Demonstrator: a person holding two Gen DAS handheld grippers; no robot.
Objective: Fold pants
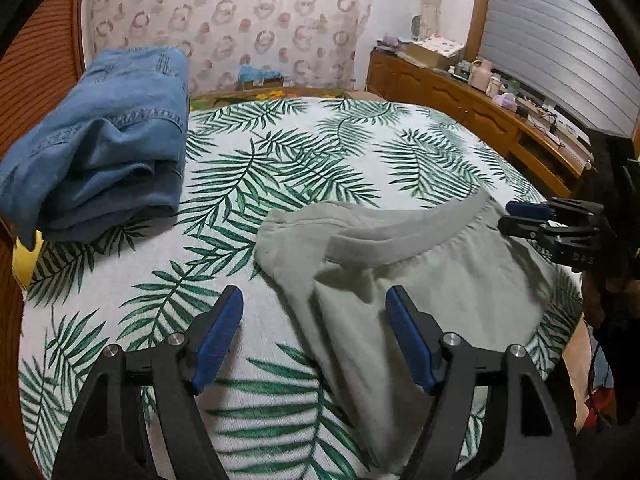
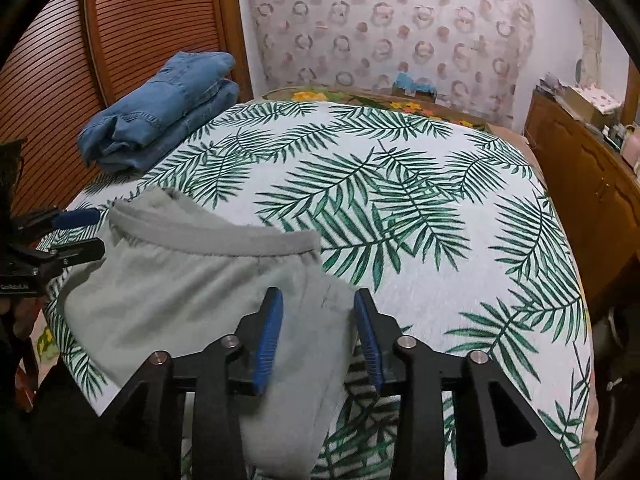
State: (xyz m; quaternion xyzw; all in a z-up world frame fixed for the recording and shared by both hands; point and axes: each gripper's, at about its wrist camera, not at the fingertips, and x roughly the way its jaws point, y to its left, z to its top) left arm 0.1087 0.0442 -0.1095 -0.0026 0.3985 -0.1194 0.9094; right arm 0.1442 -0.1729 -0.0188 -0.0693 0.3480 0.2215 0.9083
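While the grey pants (image 1: 420, 280) lie at the near edge of the bed (image 2: 400, 200), waistband toward the middle and legs hanging off, I judge folding barely begun. My left gripper (image 1: 314, 320) hangs wide open, holding nothing; my right gripper (image 2: 318, 320) straddles the fabric, half-open, seemingly not gripping. Folded jeans (image 1: 100, 140) sit at the far-left corner.

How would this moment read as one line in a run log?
step: fold start | grey pants flat on bed | left gripper open | right gripper open | jeans folded aside
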